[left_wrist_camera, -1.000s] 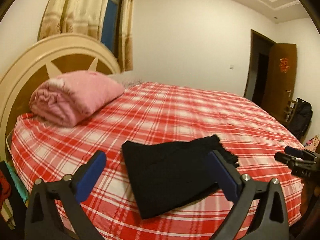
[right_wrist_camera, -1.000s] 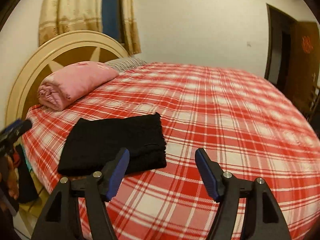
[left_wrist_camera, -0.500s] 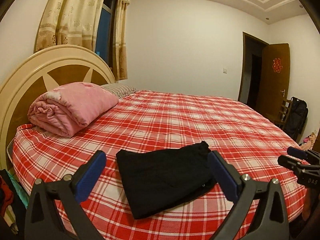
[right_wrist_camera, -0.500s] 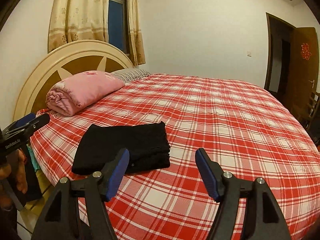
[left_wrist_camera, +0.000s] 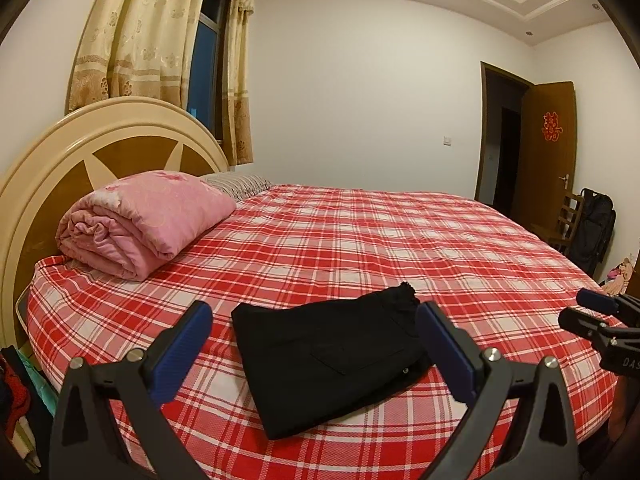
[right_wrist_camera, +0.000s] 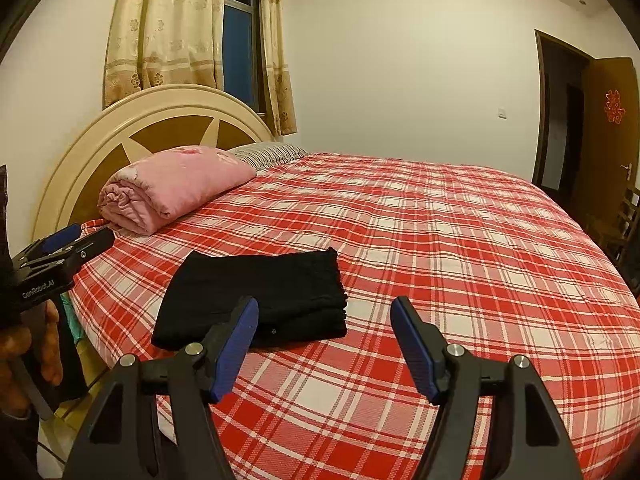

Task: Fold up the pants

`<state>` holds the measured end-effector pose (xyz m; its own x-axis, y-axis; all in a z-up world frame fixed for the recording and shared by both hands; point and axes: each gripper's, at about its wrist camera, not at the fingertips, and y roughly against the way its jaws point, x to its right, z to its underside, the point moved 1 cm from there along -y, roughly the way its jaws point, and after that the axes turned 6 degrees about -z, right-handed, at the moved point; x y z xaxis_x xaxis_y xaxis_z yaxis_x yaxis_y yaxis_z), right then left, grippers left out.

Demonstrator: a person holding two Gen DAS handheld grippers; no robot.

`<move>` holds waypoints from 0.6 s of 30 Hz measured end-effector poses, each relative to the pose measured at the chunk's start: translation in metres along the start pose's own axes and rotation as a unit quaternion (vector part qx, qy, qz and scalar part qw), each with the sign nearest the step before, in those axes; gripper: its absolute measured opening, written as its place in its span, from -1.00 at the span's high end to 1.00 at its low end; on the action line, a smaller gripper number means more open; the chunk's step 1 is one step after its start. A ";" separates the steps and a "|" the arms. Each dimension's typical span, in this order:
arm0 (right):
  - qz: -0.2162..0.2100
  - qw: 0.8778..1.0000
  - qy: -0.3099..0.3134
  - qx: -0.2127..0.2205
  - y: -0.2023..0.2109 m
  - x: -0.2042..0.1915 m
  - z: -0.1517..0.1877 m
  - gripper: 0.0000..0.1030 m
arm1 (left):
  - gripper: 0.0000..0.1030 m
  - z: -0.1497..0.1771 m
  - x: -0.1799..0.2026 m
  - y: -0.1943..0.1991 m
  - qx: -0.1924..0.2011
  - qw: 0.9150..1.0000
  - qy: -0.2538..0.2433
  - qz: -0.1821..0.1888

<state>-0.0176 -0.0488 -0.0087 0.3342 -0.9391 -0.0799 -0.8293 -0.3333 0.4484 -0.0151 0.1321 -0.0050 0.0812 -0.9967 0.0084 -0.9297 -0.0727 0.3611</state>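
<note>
The bed (left_wrist_camera: pixel 400 240) fills most of the room, its red plaid sheet smooth and flat. A rolled pink quilt (left_wrist_camera: pixel 140 224) sits up by the headboard (left_wrist_camera: pixel 48 168), well apart from the work. Near the bed's front edge lie the black pants (left_wrist_camera: pixel 332 356) — already a compact rectangle, layers stacked, the frayed hems showing at one end. To my eye the folding looks finished; at most a small squaring-up remains. The left gripper (left_wrist_camera: pixel 316 344) hangs back from the bundle with its blue pads spread wide, holding nothing, and the right gripper (right_wrist_camera: pixel 324 344) is likewise parted and empty — neither touches the cloth.
</note>
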 end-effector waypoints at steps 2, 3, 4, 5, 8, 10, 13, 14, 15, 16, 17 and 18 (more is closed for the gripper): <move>-0.001 1.000 0.001 -0.001 -0.001 0.000 0.001 -0.36 | -1.00 0.000 0.000 0.000 -0.001 1.000 -0.001 -0.001; -0.001 1.000 0.001 -0.002 -0.001 -0.001 0.002 -0.36 | -1.00 0.000 0.000 -0.001 -0.002 1.000 -0.001 -0.001; -0.002 1.000 0.002 -0.003 -0.001 -0.001 0.002 -0.36 | -1.00 0.000 0.001 -0.001 -0.003 1.000 -0.002 -0.001; -0.002 1.000 0.002 -0.002 -0.001 -0.002 0.002 -0.36 | -1.00 0.000 0.000 -0.001 -0.003 1.000 -0.002 -0.001; -0.002 1.000 0.004 0.000 0.000 -0.002 0.002 -0.36 | -1.00 0.000 0.001 -0.001 -0.006 1.000 -0.004 -0.005; -0.002 1.000 0.004 0.001 0.000 -0.002 0.002 -0.36 | -1.00 -0.001 0.001 -0.001 -0.008 1.000 -0.003 0.000; -0.002 1.000 0.004 0.004 0.002 -0.002 0.002 -0.36 | -1.00 -0.003 0.002 0.002 0.003 1.000 -0.007 -0.006; -0.001 1.000 0.003 0.005 0.003 -0.002 0.002 -0.36 | -1.00 -0.003 0.003 0.003 0.004 1.000 -0.007 -0.004; -0.002 1.000 0.003 0.006 0.004 -0.002 0.002 -0.36 | -1.00 -0.003 0.003 0.003 0.005 1.000 -0.006 0.000; -0.002 1.000 0.002 0.007 0.005 -0.002 0.002 -0.36 | -1.00 -0.004 0.003 0.004 0.005 1.000 -0.004 0.001; -0.002 1.000 0.002 0.009 0.006 -0.001 0.002 -0.36 | -1.00 -0.004 0.003 0.004 0.005 1.000 -0.004 0.000; -0.002 1.000 0.001 0.010 0.007 -0.001 0.002 -0.36 | -1.00 -0.004 0.003 0.004 0.005 1.000 -0.004 0.002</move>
<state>-0.0243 -0.0505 -0.0076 0.3392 -0.9373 -0.0795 -0.8367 -0.3393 0.4299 -0.0169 0.1287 0.0002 0.0746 -0.9972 0.0020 -0.9338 -0.0691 0.3510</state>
